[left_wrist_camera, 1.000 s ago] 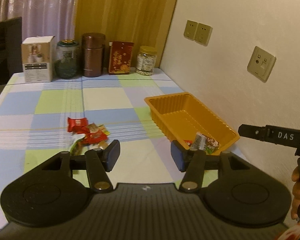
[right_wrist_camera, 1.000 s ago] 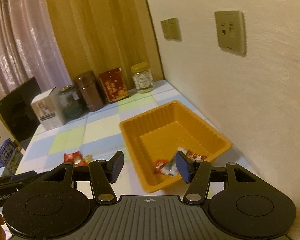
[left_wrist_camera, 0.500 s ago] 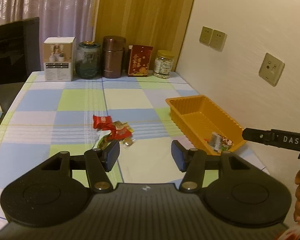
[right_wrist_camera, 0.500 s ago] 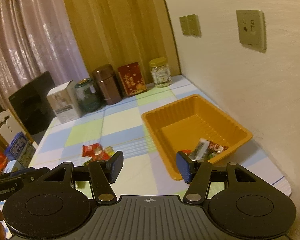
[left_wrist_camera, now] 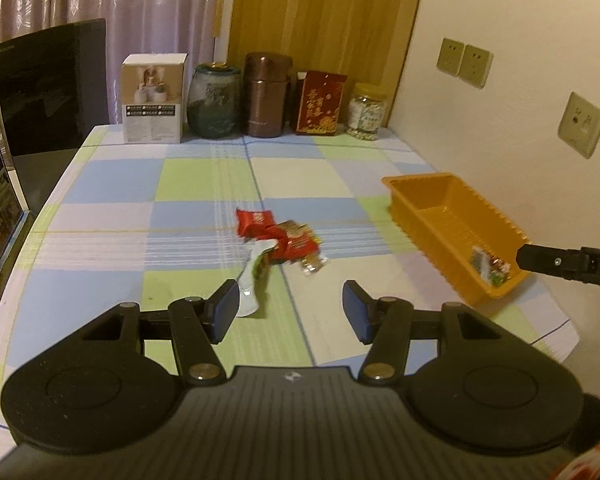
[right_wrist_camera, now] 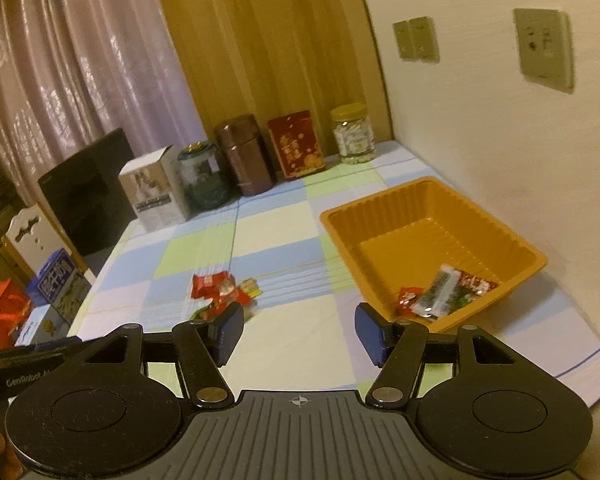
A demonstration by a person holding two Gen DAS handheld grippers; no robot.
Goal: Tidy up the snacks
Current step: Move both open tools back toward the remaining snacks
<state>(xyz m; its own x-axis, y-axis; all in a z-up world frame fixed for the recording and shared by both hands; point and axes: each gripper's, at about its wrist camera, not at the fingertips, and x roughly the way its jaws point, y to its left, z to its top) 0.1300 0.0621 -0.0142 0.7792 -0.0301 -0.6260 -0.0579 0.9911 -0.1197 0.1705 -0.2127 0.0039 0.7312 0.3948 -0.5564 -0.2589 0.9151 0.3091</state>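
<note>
Your left gripper (left_wrist_camera: 290, 306) fingers sit apart, empty; right gripper (right_wrist_camera: 299, 332) fingers are opening, also empty. Snack pile (left_wrist_camera: 278, 240) lies mid-bench, just past the left fingers; a few packets (right_wrist_camera: 440, 294) already sit in the orange tray (right_wrist_camera: 512, 240) by the bench's wall edge. Risk: wrappers overlap, so you may pinch two or skid one. The white-green packet (left_wrist_camera: 252, 280) looks nearest, hard to tell.

You have a loose heap of red and green snack packets (left_wrist_camera: 278, 240) mid-table; right of it, the orange tray (right_wrist_camera: 384, 216) holds a few wrapped snacks (right_wrist_camera: 444, 290) at its near end.
</note>
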